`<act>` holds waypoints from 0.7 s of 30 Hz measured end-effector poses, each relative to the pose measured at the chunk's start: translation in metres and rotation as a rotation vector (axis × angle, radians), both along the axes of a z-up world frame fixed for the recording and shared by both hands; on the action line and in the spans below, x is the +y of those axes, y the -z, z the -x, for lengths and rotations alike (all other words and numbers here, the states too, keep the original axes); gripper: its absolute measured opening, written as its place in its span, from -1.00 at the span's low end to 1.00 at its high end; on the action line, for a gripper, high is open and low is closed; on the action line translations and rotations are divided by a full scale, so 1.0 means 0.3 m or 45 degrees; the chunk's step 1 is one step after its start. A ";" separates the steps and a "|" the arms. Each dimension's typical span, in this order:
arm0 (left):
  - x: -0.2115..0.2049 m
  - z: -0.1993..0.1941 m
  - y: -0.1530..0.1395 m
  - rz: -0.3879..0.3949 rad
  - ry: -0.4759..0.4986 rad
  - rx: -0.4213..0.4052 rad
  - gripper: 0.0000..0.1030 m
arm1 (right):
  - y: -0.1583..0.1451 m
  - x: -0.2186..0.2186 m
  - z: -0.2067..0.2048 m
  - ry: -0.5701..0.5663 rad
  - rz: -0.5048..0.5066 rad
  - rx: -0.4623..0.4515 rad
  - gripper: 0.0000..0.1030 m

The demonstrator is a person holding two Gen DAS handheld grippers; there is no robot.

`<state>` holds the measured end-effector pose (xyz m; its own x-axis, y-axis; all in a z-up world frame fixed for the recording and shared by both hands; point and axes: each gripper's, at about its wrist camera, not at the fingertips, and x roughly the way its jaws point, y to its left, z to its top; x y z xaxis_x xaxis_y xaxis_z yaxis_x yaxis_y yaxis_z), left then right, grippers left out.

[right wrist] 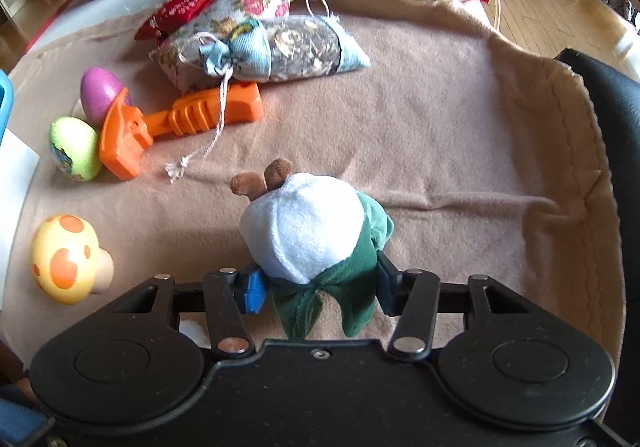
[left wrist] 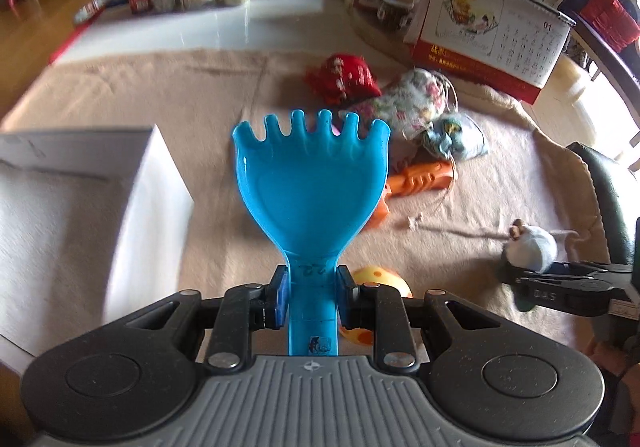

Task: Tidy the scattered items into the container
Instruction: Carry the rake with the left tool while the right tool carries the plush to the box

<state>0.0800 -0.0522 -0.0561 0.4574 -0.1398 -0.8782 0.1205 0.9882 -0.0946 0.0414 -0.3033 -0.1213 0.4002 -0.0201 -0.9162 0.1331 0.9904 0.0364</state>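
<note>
Between the pads of the left gripper (left wrist: 312, 297), in the left wrist view, sits the handle of a blue toy rake (left wrist: 312, 187); the jaws are clenched on it and the toothed head stands clear above the beige blanket (left wrist: 224, 87) that covers the tabletop. At the left edge of the blanket stands the white container (left wrist: 148, 199), open-topped, with nothing visible in the part of its interior that shows. Beyond the rake head lie a red pouch (left wrist: 344, 79), a floral drawstring bag (left wrist: 408, 99) and a blue-trimmed drawstring bag (left wrist: 456, 139), bunched together toward the far right corner. An orange toy hammer (left wrist: 416, 179) lies just in front of them, partly hidden by the rake. A desk calendar (left wrist: 492, 35) stands at the far right edge. At the right edge, the right gripper (left wrist: 560, 283) reaches a white plush toy (left wrist: 532, 243).

On the near part of the blanket, in the right wrist view, the right gripper (right wrist: 318, 287) grasps the plush toy (right wrist: 308, 227) by its green clothing, one pad on each side; the toy rests on the blanket. Toward the left edge lie a yellow toy mushroom (right wrist: 66, 257), a green toy egg (right wrist: 74, 149) and a purple toy egg (right wrist: 102, 91); the hammer (right wrist: 176, 123) head touches both eggs. The bags (right wrist: 280, 43) lie at the far side, a drawstring trailing over the hammer handle.
</note>
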 end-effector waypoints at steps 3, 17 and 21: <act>0.019 -0.004 -0.043 0.010 -0.014 -0.025 -0.53 | -0.067 0.008 0.011 -0.016 0.017 -0.046 -0.01; 0.256 0.005 -0.268 -0.114 -0.098 -0.174 -0.53 | -0.430 0.327 -0.013 -0.300 -0.024 -0.295 -0.01; 0.382 0.010 -0.299 -0.164 -0.154 -0.187 -0.53 | -0.466 0.474 -0.034 -0.417 -0.067 -0.314 -0.01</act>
<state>0.0769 0.0624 0.0336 0.5885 0.0325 -0.8078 0.0039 0.9991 0.0430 0.0517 -0.1611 0.0186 0.5852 0.1890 -0.7886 -0.2076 0.9750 0.0796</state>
